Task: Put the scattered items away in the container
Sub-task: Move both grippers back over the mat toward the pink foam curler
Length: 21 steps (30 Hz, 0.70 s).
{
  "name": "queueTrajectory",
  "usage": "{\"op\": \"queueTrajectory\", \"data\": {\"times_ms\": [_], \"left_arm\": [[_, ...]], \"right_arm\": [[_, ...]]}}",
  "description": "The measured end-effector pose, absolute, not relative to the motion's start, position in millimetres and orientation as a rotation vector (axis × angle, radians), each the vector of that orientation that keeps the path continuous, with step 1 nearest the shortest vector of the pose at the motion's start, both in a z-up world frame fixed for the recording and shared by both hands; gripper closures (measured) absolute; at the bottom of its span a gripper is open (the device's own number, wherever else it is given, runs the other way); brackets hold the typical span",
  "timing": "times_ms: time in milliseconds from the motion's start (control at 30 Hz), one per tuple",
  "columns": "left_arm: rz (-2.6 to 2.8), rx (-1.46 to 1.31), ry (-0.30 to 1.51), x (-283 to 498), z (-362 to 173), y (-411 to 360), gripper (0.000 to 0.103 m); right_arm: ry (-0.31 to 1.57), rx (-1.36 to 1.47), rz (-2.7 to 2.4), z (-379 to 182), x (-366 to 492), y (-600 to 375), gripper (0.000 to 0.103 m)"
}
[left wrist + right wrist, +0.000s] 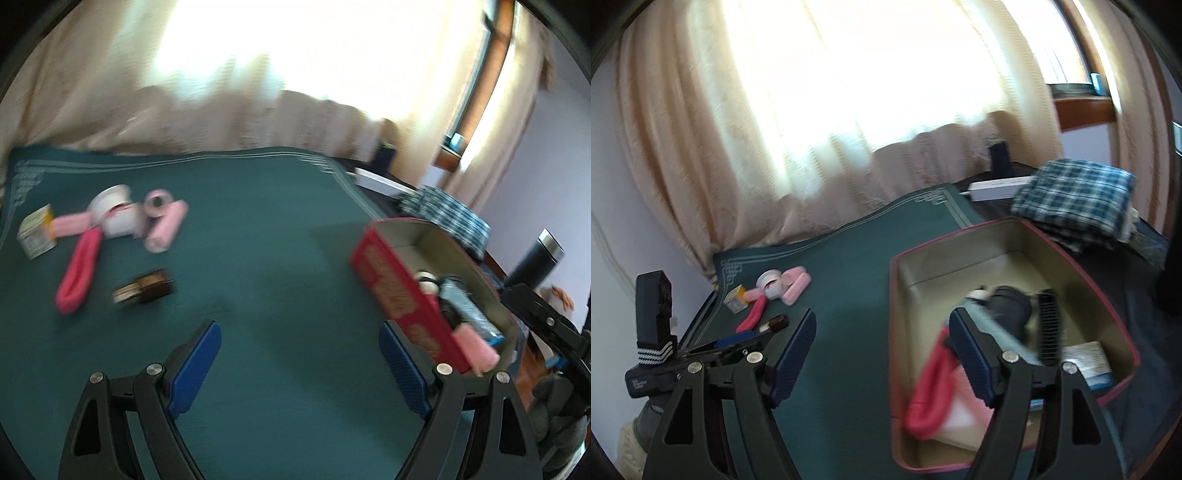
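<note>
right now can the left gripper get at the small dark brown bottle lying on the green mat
Probably yes: the left gripper is open and empty, and only bare green mat lies between it and the dark brown bottle.

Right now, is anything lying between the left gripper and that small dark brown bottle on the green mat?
Nothing visible does. The open left gripper faces bare green mat, and the small dark brown bottle lies ahead to its left, apart from the pink items beyond it.

We see a teal mat (258, 229) edged with pale lines, a red box (1015, 332) lined in beige, a blue-and-white plaid cloth (1075, 199), cream curtains (701, 147), and, blurred, what seems a hot-pink band (79, 267). Our tongs (299, 365) carry blue pads (195, 369).
</note>
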<state>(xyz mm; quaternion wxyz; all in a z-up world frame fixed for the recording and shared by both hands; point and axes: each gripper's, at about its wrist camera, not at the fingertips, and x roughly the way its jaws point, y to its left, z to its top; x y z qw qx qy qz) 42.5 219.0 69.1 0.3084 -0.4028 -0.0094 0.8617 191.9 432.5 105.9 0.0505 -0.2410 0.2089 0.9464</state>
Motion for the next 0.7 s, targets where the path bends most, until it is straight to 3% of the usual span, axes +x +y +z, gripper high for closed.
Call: {"op": "queueTrajectory", "data": {"times_ms": [333, 700], "left_arm": [[2.489, -1.127, -0.142, 5, 62, 117, 0.014], [2.556, -1.200, -0.031, -53, 49, 97, 0.014]], "right_arm": [[0.572, -0.882, 2.993, 94, 147, 367, 0.025], [0.542, -1.059, 3.033, 73, 117, 324, 0.025]]}}
